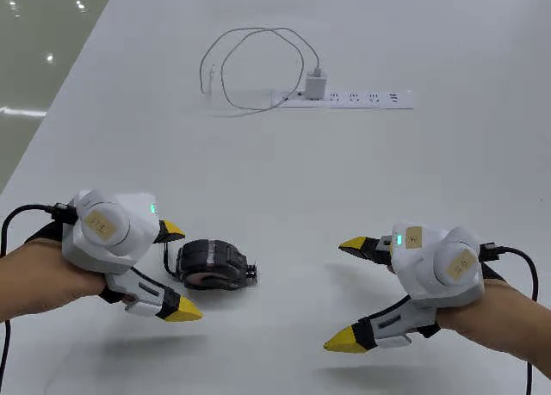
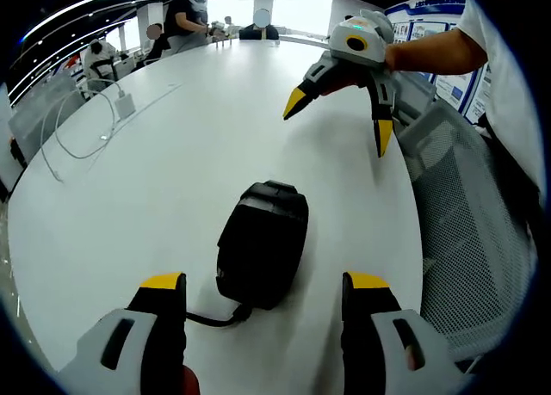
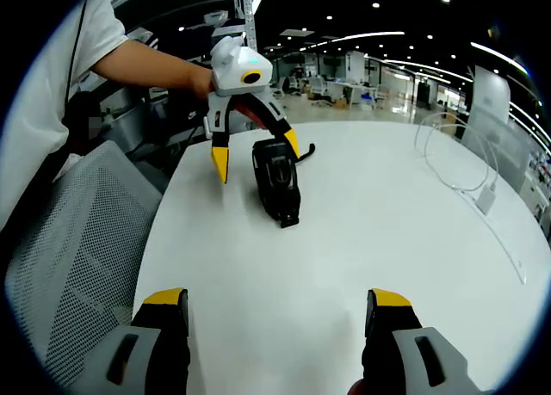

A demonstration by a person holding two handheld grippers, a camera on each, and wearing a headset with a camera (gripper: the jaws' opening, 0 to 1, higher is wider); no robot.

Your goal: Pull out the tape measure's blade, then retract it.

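Observation:
A black tape measure (image 1: 213, 264) lies on the white table (image 1: 284, 171), its blade retracted and a black wrist strap trailing from one end. My left gripper (image 1: 179, 270) is open, its yellow-tipped jaws standing on either side of the case's strap end without touching it; in the left gripper view the tape measure (image 2: 263, 243) lies just ahead of the left gripper (image 2: 263, 283). My right gripper (image 1: 349, 292) is open over bare table to the right, well apart from the case. The right gripper view shows the tape measure (image 3: 278, 179) farther off, ahead of the right gripper (image 3: 275, 302).
A white power strip (image 1: 349, 98) with a plugged-in charger (image 1: 315, 84) and a looped white cable (image 1: 250, 68) lies at the far side of the table. People sit at the table's far end (image 2: 185, 16). A grey mesh chair (image 2: 469, 206) stands by the near edge.

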